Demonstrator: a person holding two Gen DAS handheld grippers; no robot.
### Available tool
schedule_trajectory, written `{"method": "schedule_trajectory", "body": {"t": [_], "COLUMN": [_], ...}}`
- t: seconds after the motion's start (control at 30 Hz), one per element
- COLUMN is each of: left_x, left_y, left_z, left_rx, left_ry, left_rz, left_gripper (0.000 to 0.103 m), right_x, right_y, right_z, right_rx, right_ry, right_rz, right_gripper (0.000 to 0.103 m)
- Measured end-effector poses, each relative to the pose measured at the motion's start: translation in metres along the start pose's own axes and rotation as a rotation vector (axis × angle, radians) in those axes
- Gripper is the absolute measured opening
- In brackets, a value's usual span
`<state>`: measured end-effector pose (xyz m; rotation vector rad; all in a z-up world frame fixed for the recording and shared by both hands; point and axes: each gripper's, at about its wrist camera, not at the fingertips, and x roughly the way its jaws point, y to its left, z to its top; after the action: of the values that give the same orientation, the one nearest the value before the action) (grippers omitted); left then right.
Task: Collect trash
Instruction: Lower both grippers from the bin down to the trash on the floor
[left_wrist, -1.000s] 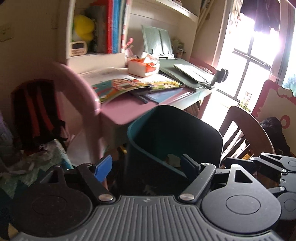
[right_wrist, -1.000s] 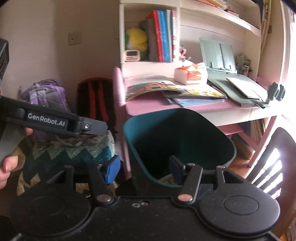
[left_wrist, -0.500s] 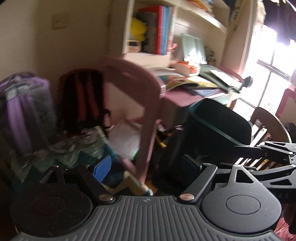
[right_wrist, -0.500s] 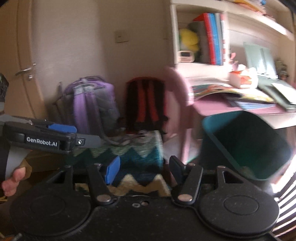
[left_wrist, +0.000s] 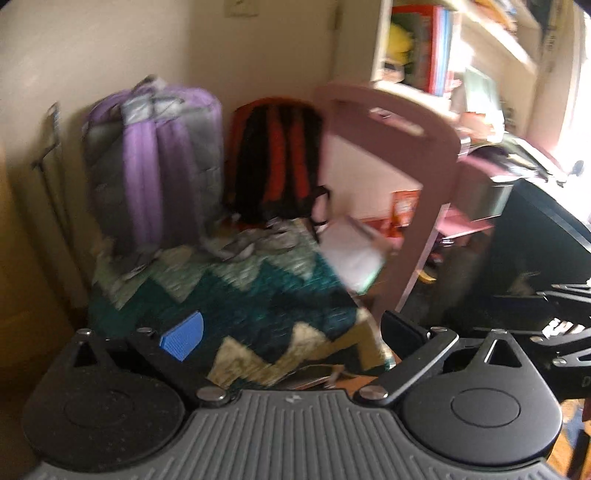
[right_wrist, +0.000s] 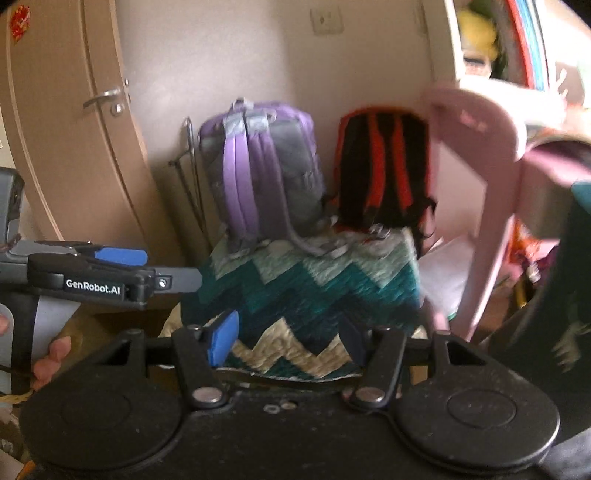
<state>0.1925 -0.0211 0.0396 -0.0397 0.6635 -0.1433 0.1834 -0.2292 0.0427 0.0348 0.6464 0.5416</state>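
Observation:
The dark teal trash bin (left_wrist: 532, 236) stands at the far right of the left wrist view, and only its edge shows in the right wrist view (right_wrist: 576, 258). My left gripper (left_wrist: 291, 332) is open and empty, pointing at a zigzag-patterned blanket (left_wrist: 258, 295). My right gripper (right_wrist: 288, 339) is open and empty, pointing at the same blanket (right_wrist: 314, 291). The left gripper also shows from the side in the right wrist view (right_wrist: 110, 269). Small scraps (left_wrist: 317, 374) lie on the floor below the blanket's edge; blur hides what they are.
A purple backpack (right_wrist: 258, 170) and a red-and-black backpack (right_wrist: 380, 166) lean against the wall behind the blanket. A pink chair (left_wrist: 406, 155) stands to the right, by the desk with books (left_wrist: 495, 147). A door (right_wrist: 74, 129) is at the left.
Both grippers have swung left, away from the trash bin and desk, toward the backpacks and blanket. The bin has slid to the right edge of both views. Both stay open.

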Motion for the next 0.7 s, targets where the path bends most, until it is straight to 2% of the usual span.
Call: {"method": "schedule_trajectory", "body": {"t": [0.17,0.3,0.5,0.63,0.7], "left_x": [0.039,0.08,0.141,0.184,0.208], "left_y": [0.04,0.076,0.121,0.146,0.155], "left_z": [-0.034,-0.065,-0.119,-0.153,-0.168], "left_rx": [-0.044,-0.124,-0.21,-0.285,-0.277], "left_ry": [0.044,0.117,0.206,0.33,0.399], "left_rz": [0.047,0.054,0.162,0.197,0.225], "left_gripper": [0.103,0.103,0.103,0.103,0.103], "right_x": [0.064,0.112,0.192,0.245,0.268], "right_y": [-0.003,-0.005,-0.008,-0.009,-0.014], "right_z": [-0.027,-0.055,-0.097,-0.124,-0.136], "right_rx": [0.016,0.037,0.038,-0.013,-0.024], "right_ry": [0.074,0.105,0.21,0.291,0.321], "right_rz": [0.024,0.031,0.057,0.037,0.017], "right_gripper": [0.061,0.063,0.063,0.064,0.063]}}
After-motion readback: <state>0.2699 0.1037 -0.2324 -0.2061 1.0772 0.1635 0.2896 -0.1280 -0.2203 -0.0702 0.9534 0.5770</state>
